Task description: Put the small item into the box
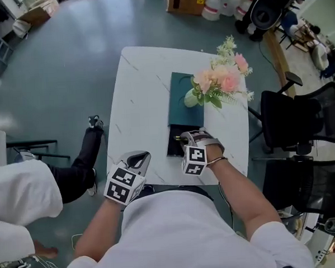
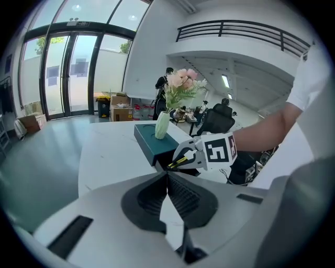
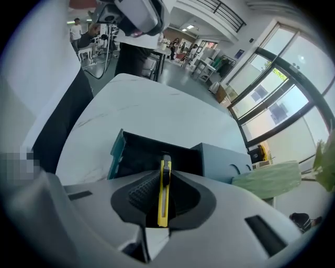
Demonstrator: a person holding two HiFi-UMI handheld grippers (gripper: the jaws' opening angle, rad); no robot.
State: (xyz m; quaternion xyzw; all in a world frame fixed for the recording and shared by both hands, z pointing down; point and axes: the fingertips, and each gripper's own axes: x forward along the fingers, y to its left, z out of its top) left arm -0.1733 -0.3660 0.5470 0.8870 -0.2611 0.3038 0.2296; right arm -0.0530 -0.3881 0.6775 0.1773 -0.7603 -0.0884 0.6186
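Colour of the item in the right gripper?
Yellow cutter, dark tip; clearest in right gripper view.

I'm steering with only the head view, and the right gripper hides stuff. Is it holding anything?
Observer: Yes. The right gripper pinches a yellow box cutter between its fingers.
Operator: Is the box open?
Observer: Yes, the box has its dark tray open just past the cutter's tip.
Operator: And the left gripper?
Observer: The left gripper has its fingers together, with nothing between them.
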